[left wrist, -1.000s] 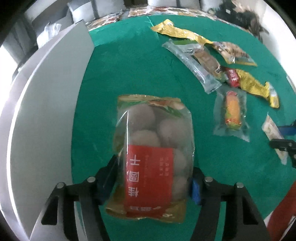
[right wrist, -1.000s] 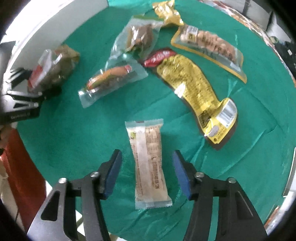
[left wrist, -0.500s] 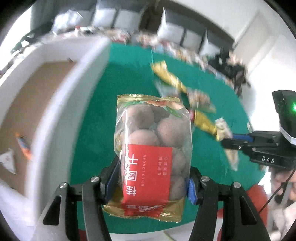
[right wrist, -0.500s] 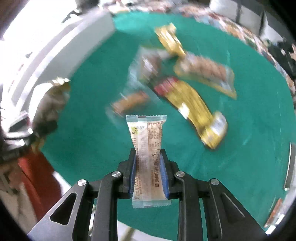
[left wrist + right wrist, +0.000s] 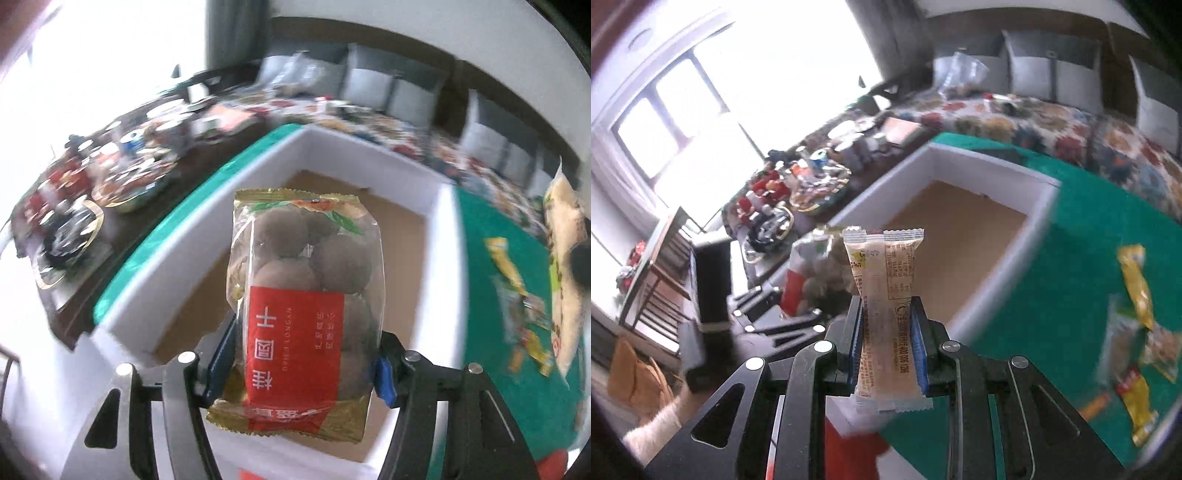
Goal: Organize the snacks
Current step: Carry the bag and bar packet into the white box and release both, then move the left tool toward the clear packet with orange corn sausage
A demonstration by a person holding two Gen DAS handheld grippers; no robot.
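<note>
Now I have my left gripper (image 5: 304, 363) clamped on the longan bag (image 5: 304, 306) above the box (image 5: 439, 236), my right gripper (image 5: 886, 343) pinching a bar (image 5: 886, 314) beside it. Neither is dropped in yet, and several snacks (image 5: 1134, 280) wait on the cloth right of the box.

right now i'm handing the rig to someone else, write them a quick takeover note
Left gripper: shut on the dried longan bag, held above the white box.
Right gripper: shut on the beige snack bar, near the box's front edge.
Done: both packets are lifted off the green cloth.
Left: release both into the box, then collect the loose snack packets lying on the cloth. The box floor in view looks bare.
</note>
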